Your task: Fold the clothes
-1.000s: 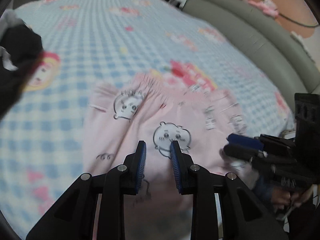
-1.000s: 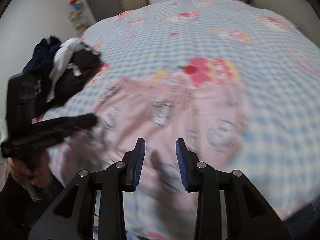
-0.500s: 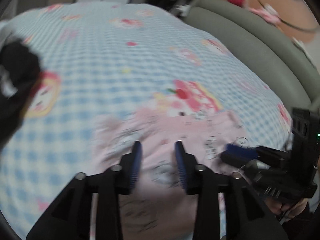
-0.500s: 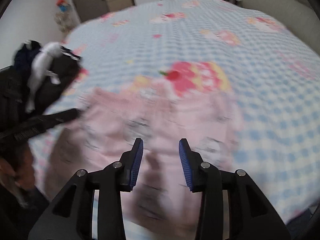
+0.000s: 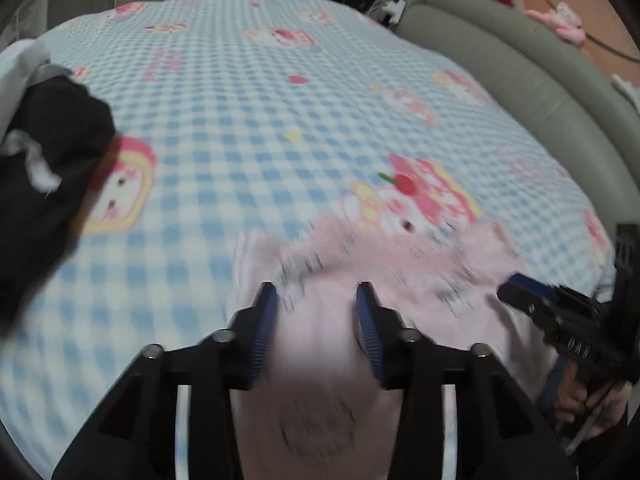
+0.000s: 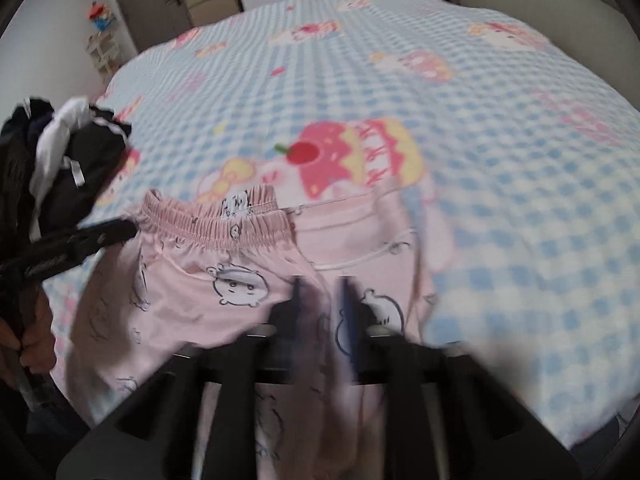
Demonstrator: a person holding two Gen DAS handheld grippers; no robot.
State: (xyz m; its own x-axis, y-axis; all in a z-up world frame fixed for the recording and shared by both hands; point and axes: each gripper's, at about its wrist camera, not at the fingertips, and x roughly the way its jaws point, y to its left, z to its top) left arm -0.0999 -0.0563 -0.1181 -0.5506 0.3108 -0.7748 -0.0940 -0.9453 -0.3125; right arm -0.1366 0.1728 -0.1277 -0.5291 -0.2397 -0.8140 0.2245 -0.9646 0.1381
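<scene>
Pink pyjama trousers (image 6: 240, 272) with cartoon faces lie at the near edge of the bed, elastic waistband away from me; they also show, blurred, in the left wrist view (image 5: 360, 272). My left gripper (image 5: 316, 312) is open, its jaws wide apart over the pink cloth, holding nothing. My right gripper (image 6: 320, 304) is motion-blurred over the trousers' right half, with its jaws narrower than before and pink cloth between them; whether it grips is unclear. Each gripper shows at the edge of the other's view.
The bed has a blue-and-white checked sheet (image 5: 248, 120) with cartoon prints. A pile of black and white clothes (image 6: 68, 168) lies at the left. A grey padded headboard (image 5: 520, 76) runs along the right side.
Both grippers have drawn back toward the near edge of the bed. The left jaws have opened wider. The right jaws have narrowed over the pink cloth.
</scene>
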